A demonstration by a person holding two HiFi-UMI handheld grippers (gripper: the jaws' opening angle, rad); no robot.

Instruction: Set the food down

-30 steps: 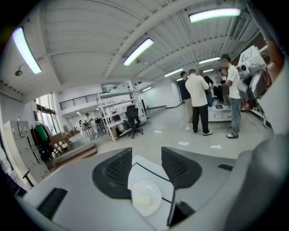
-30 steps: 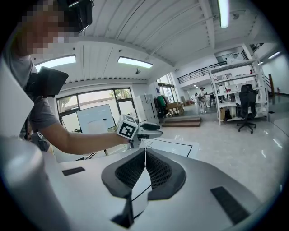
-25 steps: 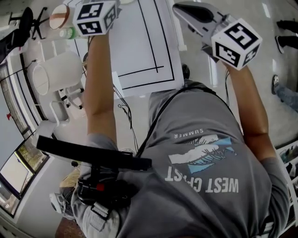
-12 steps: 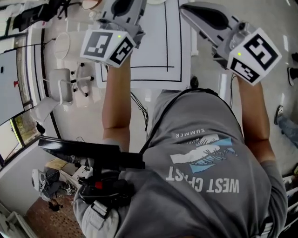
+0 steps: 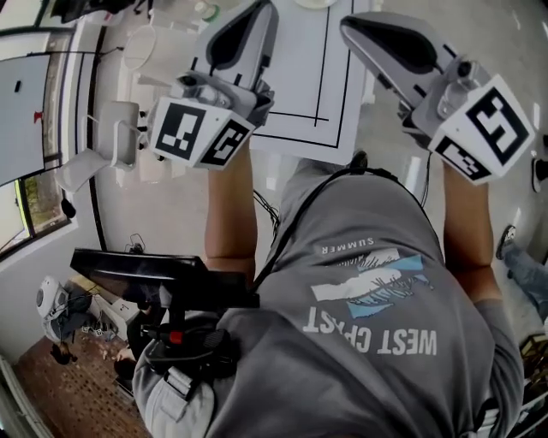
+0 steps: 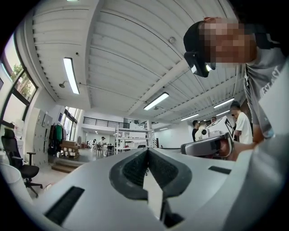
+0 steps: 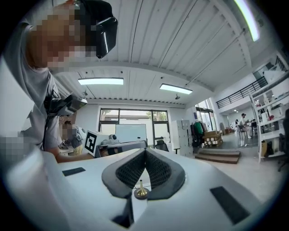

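Note:
No food shows in any view. In the head view both grippers are held up in front of the person's chest, over a white sheet with black lines (image 5: 295,77). My left gripper (image 5: 257,13) is shut, and in its own view its dark pads (image 6: 135,169) meet with nothing between them (image 6: 146,155). My right gripper (image 5: 355,26) is also shut and empty; its pads (image 7: 158,171) close to a point (image 7: 145,155). Both gripper views look up at the ceiling and the hall. Each one catches the other gripper: the right gripper (image 6: 207,146) and the left gripper's marker cube (image 7: 91,142).
A white office chair (image 5: 120,141) and a screen (image 5: 21,111) stand at the left. A black rig (image 5: 163,278) hangs at the person's waist. Shelves (image 6: 131,140), steps (image 7: 221,155) and several people are far off in the hall.
Both grippers have come lower in the head view and the scene behind them has slid. The left gripper's body, earlier cut off at the top, now shows in full.

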